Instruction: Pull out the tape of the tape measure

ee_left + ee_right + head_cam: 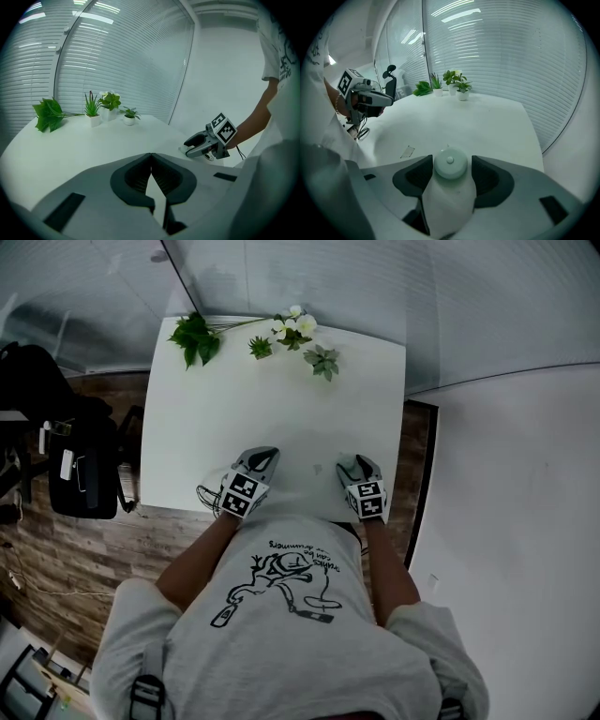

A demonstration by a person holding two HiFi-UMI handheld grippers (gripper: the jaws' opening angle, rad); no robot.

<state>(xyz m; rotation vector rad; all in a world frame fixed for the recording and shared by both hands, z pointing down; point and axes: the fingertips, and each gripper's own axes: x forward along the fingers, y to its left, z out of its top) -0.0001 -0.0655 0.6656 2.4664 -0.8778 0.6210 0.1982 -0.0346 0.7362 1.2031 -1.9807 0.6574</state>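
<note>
straddling the tape measure point(450, 166), right gripper point(451, 158) gapes wide; left gripper point(151, 155) closed; pots point(94, 121) hold plants point(92, 107).

Cool, even daylight filters through the blinds point(117, 56); reflected ceiling lights point(459, 14) glare across them. The white counter point(281, 418) is bright, shadows soft. Both gripper views bulge and darken at the edges.

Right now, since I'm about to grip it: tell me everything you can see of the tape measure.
The tape measure is a small round case, pale greenish white, plastic by its look, with a stud at the middle of its face. It lies flat on the white table between the open jaws of the right gripper, with a gap on one side. No tape shows.
</note>
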